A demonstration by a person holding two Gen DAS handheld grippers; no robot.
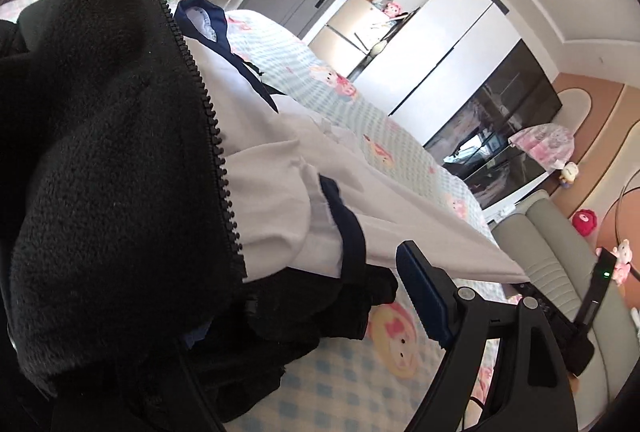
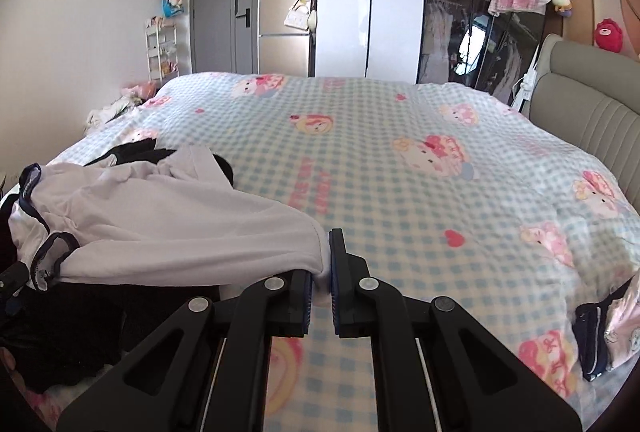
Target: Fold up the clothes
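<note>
Black fleece jacket (image 1: 108, 160) fills the left of the left wrist view: thick, nappy pile, coarse plastic zipper teeth down its edge, draped over the left gripper (image 1: 240, 352). Only one finger (image 1: 424, 296) with a blue pad is visible, so I can't tell whether those jaws are open or what they hold.

White shirt (image 2: 168, 228) next: thin, smooth, slightly sheer knit with navy trim at collar and cuff. It lies half on the black pile at the bed's left edge and stretches taut to the right gripper (image 2: 320, 272), whose jaws are pinched shut on a small fold of its hem.

Risks:
- Grip is on a tiny bit of slick fabric; more pull likely slips it out.
- Shirt appears tangled with the fleece; lifting could drag the whole pile, or snag knit on zipper teeth.
- Jacket blinds the left camera.

Bedspread (image 2: 400, 160) to the right is soft blue-check cotton with cartoon prints, open and flat. Folded clothes (image 2: 604, 328) sit at its far right edge.
</note>
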